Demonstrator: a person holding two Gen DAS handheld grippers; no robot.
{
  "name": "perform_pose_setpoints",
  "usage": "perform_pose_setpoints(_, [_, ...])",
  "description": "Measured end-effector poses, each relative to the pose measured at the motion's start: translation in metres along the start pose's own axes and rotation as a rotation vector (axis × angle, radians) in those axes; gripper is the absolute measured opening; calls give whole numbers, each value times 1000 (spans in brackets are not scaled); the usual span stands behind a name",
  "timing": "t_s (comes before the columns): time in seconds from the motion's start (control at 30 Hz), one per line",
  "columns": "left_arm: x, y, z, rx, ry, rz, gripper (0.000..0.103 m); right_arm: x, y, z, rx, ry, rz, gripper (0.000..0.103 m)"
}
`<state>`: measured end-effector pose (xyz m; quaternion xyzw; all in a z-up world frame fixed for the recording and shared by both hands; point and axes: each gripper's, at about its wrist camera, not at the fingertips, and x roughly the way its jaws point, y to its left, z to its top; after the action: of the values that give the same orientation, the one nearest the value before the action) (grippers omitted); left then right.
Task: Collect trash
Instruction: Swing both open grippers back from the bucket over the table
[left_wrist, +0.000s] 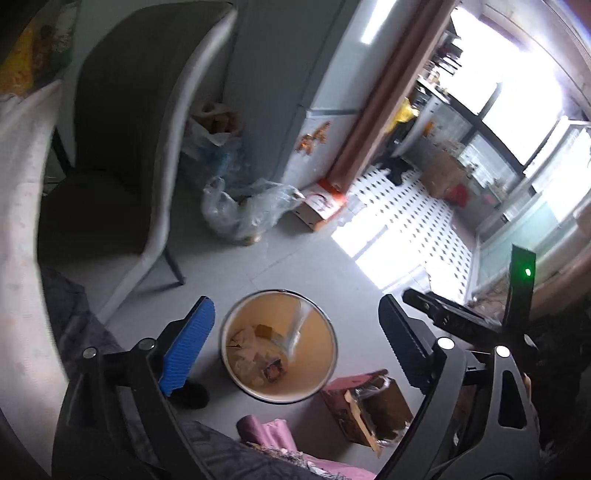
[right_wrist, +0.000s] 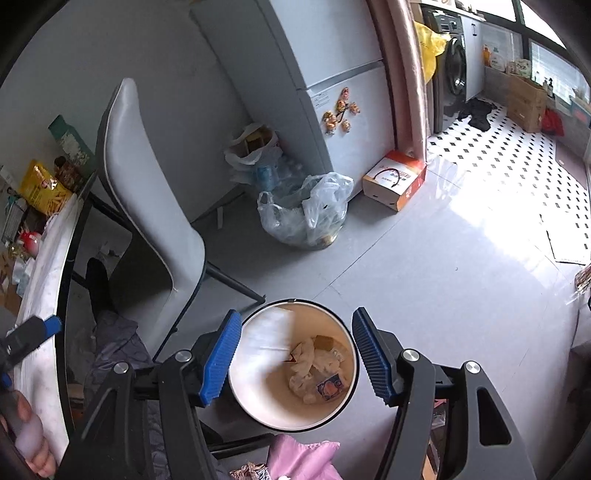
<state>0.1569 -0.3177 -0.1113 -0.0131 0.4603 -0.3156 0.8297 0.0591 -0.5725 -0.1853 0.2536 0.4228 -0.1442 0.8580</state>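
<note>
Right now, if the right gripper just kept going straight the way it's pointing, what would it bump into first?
Most likely the round bin on the floor. The right gripper is open and empty, and the bin's mouth sits between its fingers, with crumpled paper inside. How far below it lies is hard to judge.

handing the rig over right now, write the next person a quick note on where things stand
Left gripper: jaws open, empty, above the trash bin.
Right gripper: jaws open, empty, over the same bin.
Done: crumpled paper and a small printed wrapper lie in the bin.
Left, maybe: an open box with plastic wrap sits on the floor beside the bin; a clear plastic bag stands by the fridge. Check whether either counts as trash.
</note>
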Motion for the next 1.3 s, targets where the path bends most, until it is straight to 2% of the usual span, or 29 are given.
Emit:
perform_pose_setpoints(0.1, [-12, 11, 4, -39, -29, 26, 97, 0, 11, 0, -14, -1, 12, 62])
perform_pose_setpoints(0.3, [-43, 39, 11, -96, -84, 61, 97, -10, 35, 3, -55, -25, 33, 74])
perform_pose_setpoints(0.53, [-87, 78, 9, -164, -168, 121, 97, -22, 87, 11, -126, -56, 110, 85])
perform_pose_setpoints(0.93, [-180, 161, -17, -314, -342, 238, 97, -39, 214, 11, -298, -66, 257, 88])
perform_pose_setpoints(1.3, [-245, 216, -60, -428, -451, 322, 97, -58, 320, -16, -450, -51, 366, 88])
